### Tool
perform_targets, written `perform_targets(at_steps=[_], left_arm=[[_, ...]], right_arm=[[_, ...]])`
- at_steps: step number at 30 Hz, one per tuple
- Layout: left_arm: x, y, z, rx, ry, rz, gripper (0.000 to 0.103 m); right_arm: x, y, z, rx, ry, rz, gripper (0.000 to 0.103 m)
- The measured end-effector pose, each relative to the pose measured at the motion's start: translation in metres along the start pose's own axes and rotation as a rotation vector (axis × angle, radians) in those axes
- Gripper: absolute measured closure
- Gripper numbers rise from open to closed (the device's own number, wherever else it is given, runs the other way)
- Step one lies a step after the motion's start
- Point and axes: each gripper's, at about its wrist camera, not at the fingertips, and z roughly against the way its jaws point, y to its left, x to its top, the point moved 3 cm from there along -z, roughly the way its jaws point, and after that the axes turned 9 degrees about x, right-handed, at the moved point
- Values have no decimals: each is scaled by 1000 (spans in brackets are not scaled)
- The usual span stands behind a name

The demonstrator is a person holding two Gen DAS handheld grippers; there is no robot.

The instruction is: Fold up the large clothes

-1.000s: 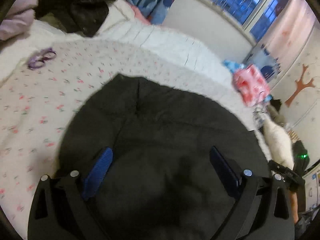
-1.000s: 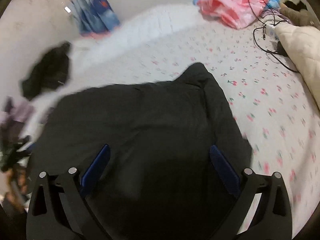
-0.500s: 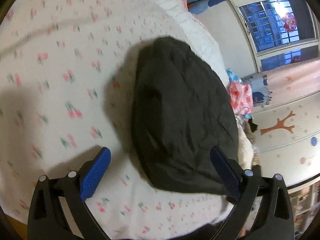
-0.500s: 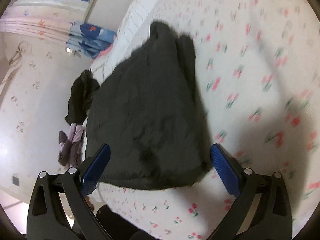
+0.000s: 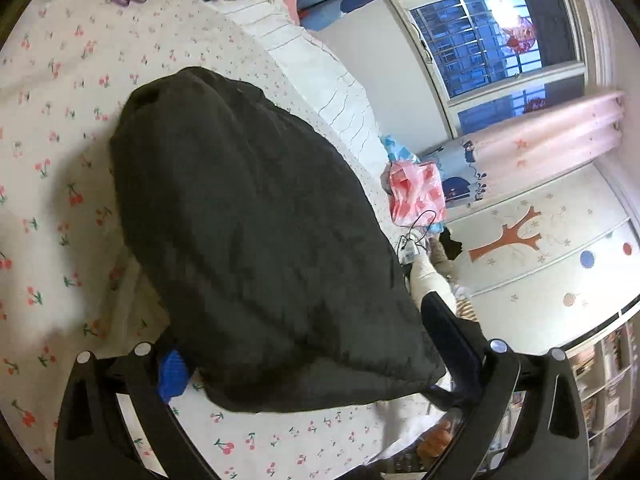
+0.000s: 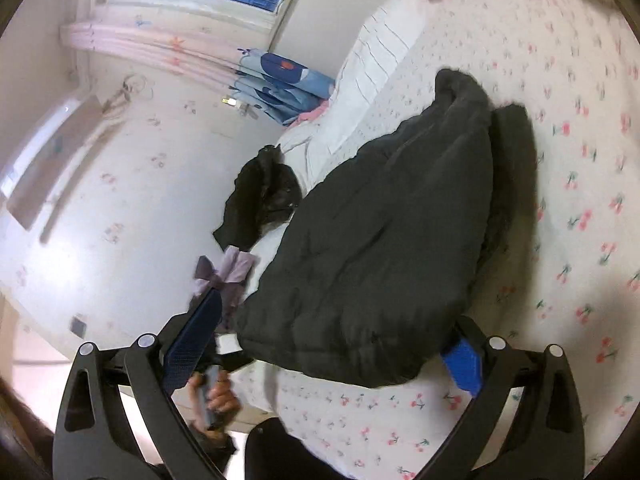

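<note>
Left gripper (image 5: 304,344): spread wide, holding nothing; its fingers straddle the near hem of the dark jacket (image 5: 256,224), one blue pad tucked at the cloth's edge.
Right gripper (image 6: 320,344): likewise wide apart and empty, bracketing the same near edge from the other side.
Jacket position: lies folded into a compact bundle on the bed (image 5: 48,168), near its front edge, on the cherry-print sheet.
Risk: padded layers look springy, so the fold may puff back up or slide apart if the bundle is nudged or only its top layer is pinched.
Second risk: sitting close to the bed's edge, the bundle could slip off if pulled towards the person.
Material: matte, dark, quilted and thick, with soft rounded edges and shallow creases.
Sheet: thin, pale cotton-like fabric, lightly wrinkled.
</note>
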Motion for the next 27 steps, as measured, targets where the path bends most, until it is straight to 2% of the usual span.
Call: perform_targets(at_steps=[2, 4, 6, 9, 10, 11, 12, 13, 15, 16, 17, 18, 21, 23, 24, 25, 26, 27], left_arm=[[-11, 15, -12, 67, 72, 26, 7], [-28, 37, -24, 108, 149, 87, 7], [-42, 51, -34, 110, 190, 119, 7], [-36, 46, -42, 120, 165, 119, 7], [-31, 42, -46, 128, 159, 117, 7], [-26, 42, -48, 152, 145, 121, 7], [-22, 37, -48, 160, 110, 132, 7], [-22, 32, -46, 152, 85, 123, 17], [-22, 9, -42, 186, 45, 22, 55], [-21, 1, -38, 189, 41, -13, 63], [-20, -8, -31, 192, 33, -51, 73], [-20, -15, -21, 184, 23, -70, 78], [-27, -25, 7, 167, -9, -111, 81], [-34, -15, 13, 180, 19, -110, 81], [-44, -3, 5, 222, 81, -116, 72], [-44, 9, -4, 245, 137, -110, 65], [-48, 29, -6, 250, 186, -65, 52], [-52, 45, -1, 239, 207, -2, 47]], right_arm=[[-6, -16, -5, -120, 55, -25, 7], [-18, -42, -11, -188, 101, -100, 7], [-26, -59, -15, -186, 100, -157, 7], [-19, -64, -16, -172, 29, -160, 7], [-13, -64, -18, -165, -3, -163, 11], [-7, -63, -21, -151, -22, -160, 21], [-2, -62, -24, -152, -28, -149, 52], [2, -60, -26, -194, -35, -127, 74], [7, -46, -33, -179, -51, -78, 82], [8, -37, -35, -186, -53, -49, 85], [9, -23, -34, -185, -58, -10, 85], [8, -9, -31, -167, -66, 21, 85], [-4, 16, -19, -148, -56, 87, 86], [-22, 5, -20, -180, 1, 78, 82], [-34, -8, -21, -232, 52, 63, 74], [-46, -29, -19, -276, 96, 26, 60], [-53, -41, -14, -258, 102, -28, 54], [-57, -47, -5, -226, 91, -62, 54]])
